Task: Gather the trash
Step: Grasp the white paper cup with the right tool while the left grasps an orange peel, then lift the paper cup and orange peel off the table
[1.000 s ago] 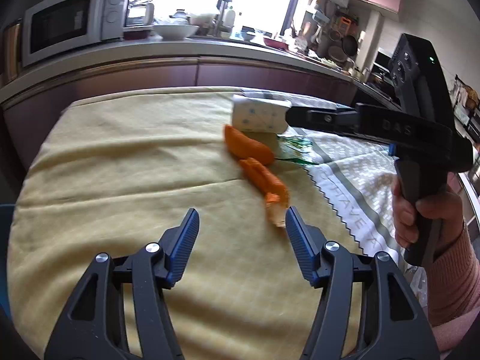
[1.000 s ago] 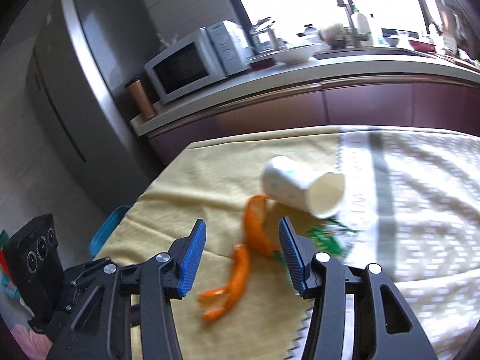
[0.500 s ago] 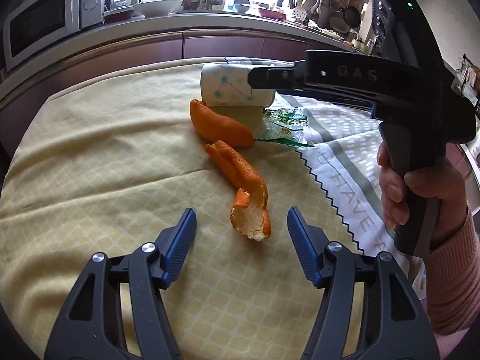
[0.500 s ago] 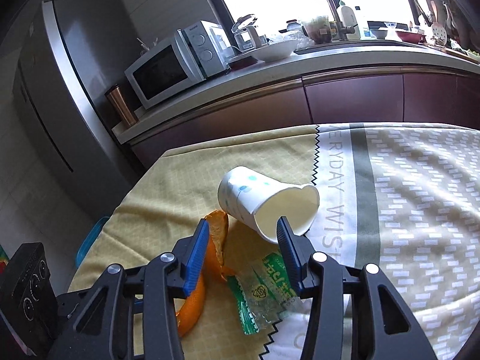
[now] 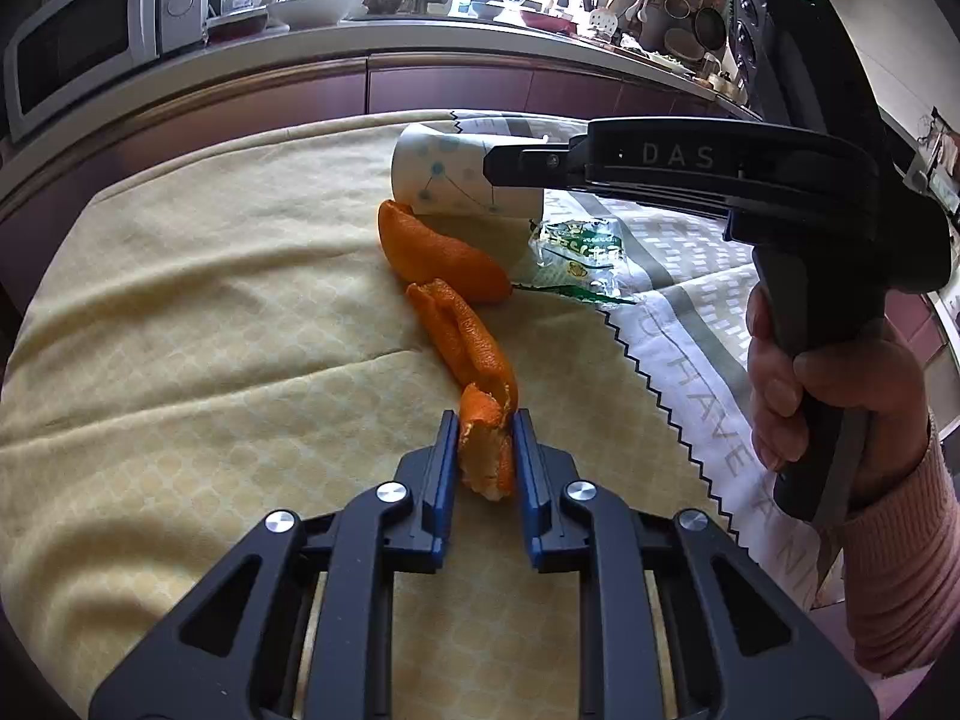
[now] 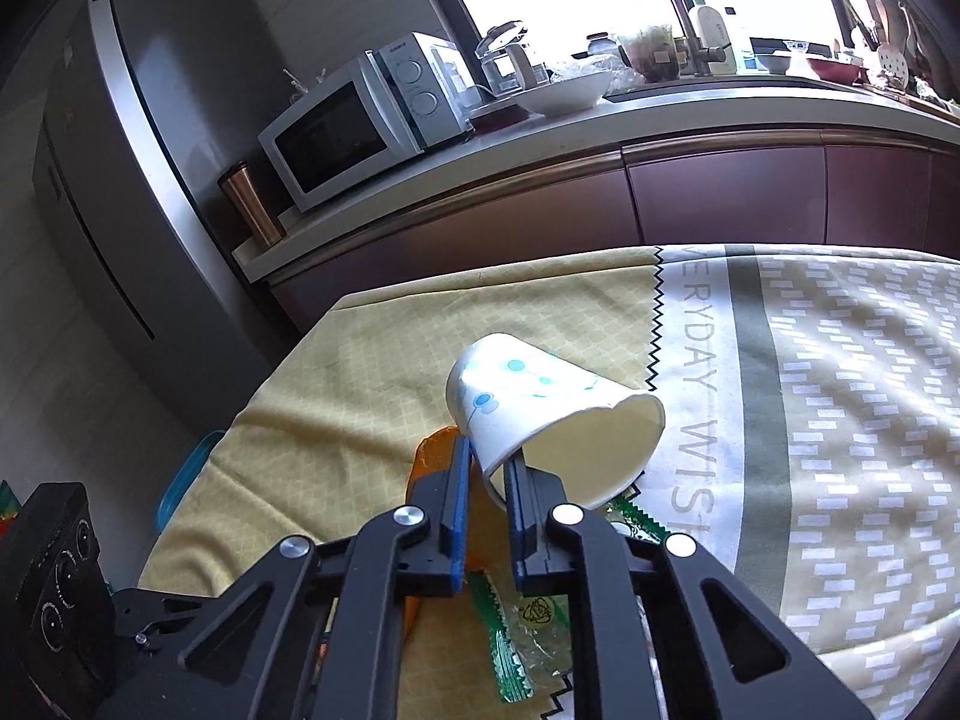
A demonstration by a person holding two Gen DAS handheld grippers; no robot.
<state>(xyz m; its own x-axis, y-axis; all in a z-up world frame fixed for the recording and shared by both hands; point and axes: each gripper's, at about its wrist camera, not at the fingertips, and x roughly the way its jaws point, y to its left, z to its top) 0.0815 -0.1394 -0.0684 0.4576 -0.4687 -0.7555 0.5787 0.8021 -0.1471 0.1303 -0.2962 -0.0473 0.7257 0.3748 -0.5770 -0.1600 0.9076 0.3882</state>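
Note:
My left gripper (image 5: 485, 450) is shut on the near end of a long orange peel (image 5: 474, 354) that lies on the yellow tablecloth (image 5: 210, 312). A second orange peel (image 5: 438, 258) lies just beyond it. My right gripper (image 6: 485, 483) is shut on the rim of a white paper cup with blue dots (image 6: 540, 414), which lies on its side; the cup also shows in the left wrist view (image 5: 450, 177). A clear and green plastic wrapper (image 5: 579, 258) lies beside the cup, and shows under my right gripper (image 6: 528, 654).
A white and grey patterned cloth (image 6: 840, 420) covers the right part of the table. A kitchen counter with a microwave (image 6: 366, 126) and dishes runs behind. A fridge (image 6: 150, 180) stands at the left. A blue container edge (image 6: 186, 480) sits below the table's left side.
Both grippers were open and have closed: the left on the near end of the orange peel, the right on the cup's rim. Both moved forward toward their objects.

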